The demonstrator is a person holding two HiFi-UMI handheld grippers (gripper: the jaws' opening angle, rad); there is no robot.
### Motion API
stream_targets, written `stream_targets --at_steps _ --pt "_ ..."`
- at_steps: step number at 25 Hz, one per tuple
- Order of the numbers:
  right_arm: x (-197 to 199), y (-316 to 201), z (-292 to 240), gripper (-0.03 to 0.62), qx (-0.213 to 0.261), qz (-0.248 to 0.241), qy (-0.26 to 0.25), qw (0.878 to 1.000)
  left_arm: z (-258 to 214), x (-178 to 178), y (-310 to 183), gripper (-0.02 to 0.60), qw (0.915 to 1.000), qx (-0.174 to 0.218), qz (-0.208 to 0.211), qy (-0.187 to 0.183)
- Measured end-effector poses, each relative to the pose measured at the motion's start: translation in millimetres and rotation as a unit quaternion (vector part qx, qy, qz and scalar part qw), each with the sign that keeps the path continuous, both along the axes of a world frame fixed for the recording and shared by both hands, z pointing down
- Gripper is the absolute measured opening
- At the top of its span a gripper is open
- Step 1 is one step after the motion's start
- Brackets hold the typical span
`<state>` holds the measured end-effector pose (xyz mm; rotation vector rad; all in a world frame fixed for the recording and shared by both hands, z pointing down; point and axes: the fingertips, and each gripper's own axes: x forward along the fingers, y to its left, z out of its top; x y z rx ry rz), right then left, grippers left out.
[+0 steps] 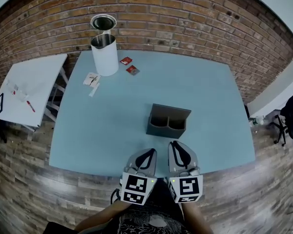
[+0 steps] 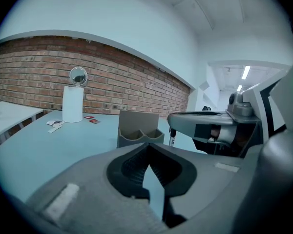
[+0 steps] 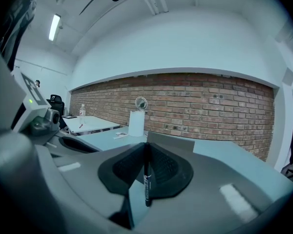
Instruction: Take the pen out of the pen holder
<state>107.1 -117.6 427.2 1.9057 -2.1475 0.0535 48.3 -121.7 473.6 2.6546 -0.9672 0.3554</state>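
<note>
Pen: clamped upright between jaws of right gripper, carried clear of holder; removal judged done. Holder: set near front edge of desk, apparently emptied. Left gripper: closed, nothing held.

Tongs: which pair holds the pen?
The right tongs: a black pen stands pinched upright between them, while the left tongs hold nothing.

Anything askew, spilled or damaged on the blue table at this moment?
Nothing serious. The grey two-compartment pen holder stands upright, and the right gripper holds the black pen vertically. Only loose red packets and white paper scraps lie scattered beside the tall white cylinder at the far corner.
</note>
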Motion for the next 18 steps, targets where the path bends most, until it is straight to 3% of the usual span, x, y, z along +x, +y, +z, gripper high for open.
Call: stream_targets --at_steps 18 --pt "4 31 34 0.04 -0.052 0.017 -0.017 0.998 -3 17 21 -0.002 0.9996 0.012 0.027 0.0"
